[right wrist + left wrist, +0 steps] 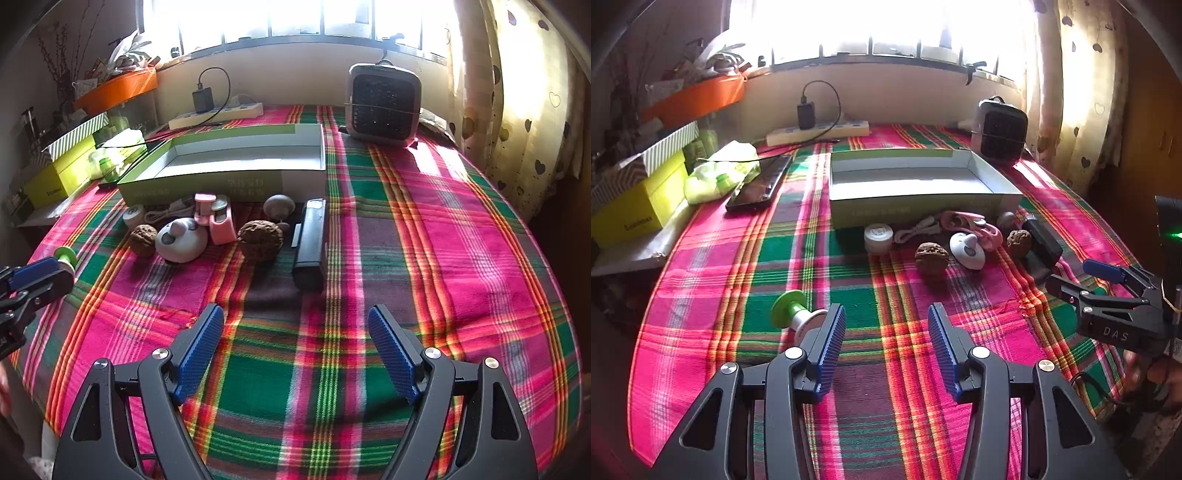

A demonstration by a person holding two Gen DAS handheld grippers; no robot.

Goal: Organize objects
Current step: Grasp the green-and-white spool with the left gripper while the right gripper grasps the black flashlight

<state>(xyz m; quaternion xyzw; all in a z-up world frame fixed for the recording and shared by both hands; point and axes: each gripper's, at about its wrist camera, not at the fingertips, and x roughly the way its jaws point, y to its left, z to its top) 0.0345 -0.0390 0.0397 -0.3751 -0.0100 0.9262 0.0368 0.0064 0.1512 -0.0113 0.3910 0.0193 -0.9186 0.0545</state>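
Note:
An open green-sided box [916, 206] [207, 186] with a white inside lies on the plaid cloth. In front of it sit two walnuts [931, 258] [260, 240], a white mouse-shaped thing [181, 240], a pink clip [218, 219], a white cable [916, 230], a small white jar [878, 238] and a black rectangular device [309, 245]. A green-and-white spool [796, 314] lies just left of my left gripper [886, 326], which is open and holds nothing. My right gripper [295, 325] is open too, short of the black device, and shows in the left wrist view [1075, 277].
A small fan heater [382, 103] stands at the back right. A power strip with a charger [816, 131], a dark phone [759, 184], a pale green bag [720, 173] and yellow boxes [639, 206] line the back left. Curtains [524, 110] hang on the right.

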